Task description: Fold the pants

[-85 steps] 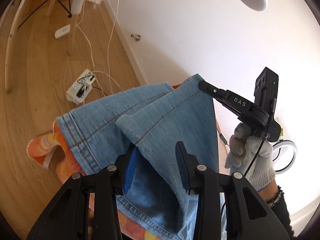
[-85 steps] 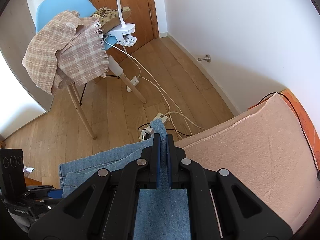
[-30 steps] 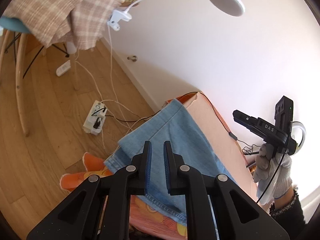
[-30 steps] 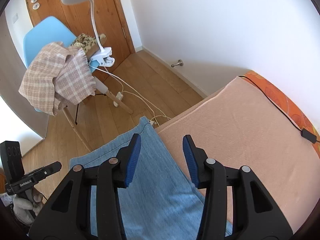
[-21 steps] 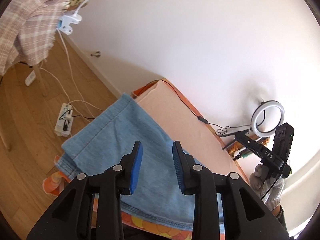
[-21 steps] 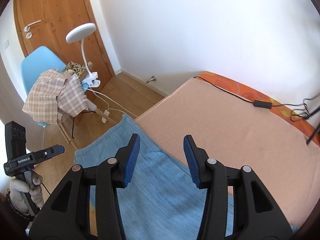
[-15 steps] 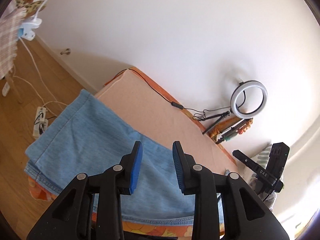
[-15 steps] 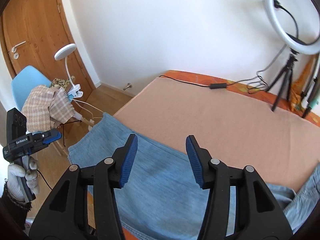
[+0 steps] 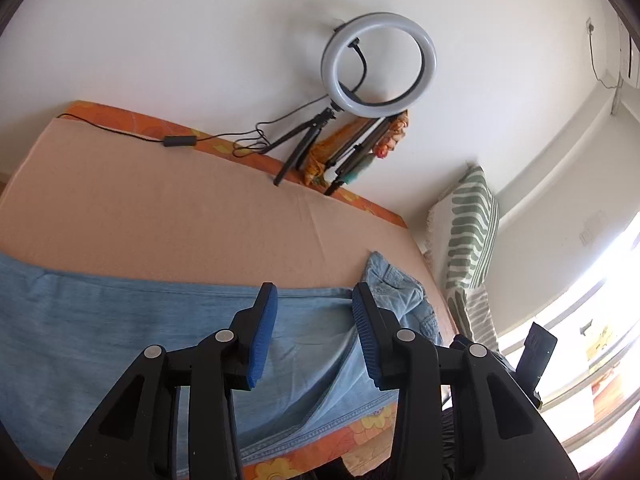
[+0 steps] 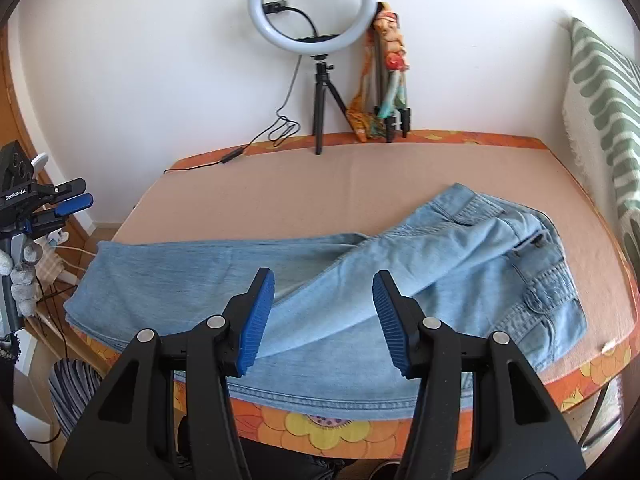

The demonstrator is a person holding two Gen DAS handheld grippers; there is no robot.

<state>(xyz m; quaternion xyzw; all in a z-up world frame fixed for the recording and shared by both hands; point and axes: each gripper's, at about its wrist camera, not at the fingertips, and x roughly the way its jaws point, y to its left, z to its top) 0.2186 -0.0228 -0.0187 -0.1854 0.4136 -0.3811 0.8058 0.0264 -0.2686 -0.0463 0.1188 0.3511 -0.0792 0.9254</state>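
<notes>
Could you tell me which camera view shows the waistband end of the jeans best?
The right wrist view: the jeans lie almost whole there, pockets and waistband on the right. The left wrist view shows mostly the legs, and only a bunched bit of that end beyond the left gripper.

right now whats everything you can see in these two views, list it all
jeans: one pair, light blue, laid along the near edge of the bed, waistband to the right
bed: one, peach sheet over an orange flowered cover
ring light: one, white ring on a black tripod, at the far edge of the bed by the wall
cable: one, black, running left from the tripod along the far edge of the bed
bundle: one, orange patterned cloth with dark poles, leaning on the wall right of the ring light
pillow: one, white with green stripes, upright at the right
left gripper: black, blue pads, jaws just opening, nothing between them
right gripper: black, blue pads, open, empty, above the jeans
gloved hand: grey glove, holding the left gripper
</notes>
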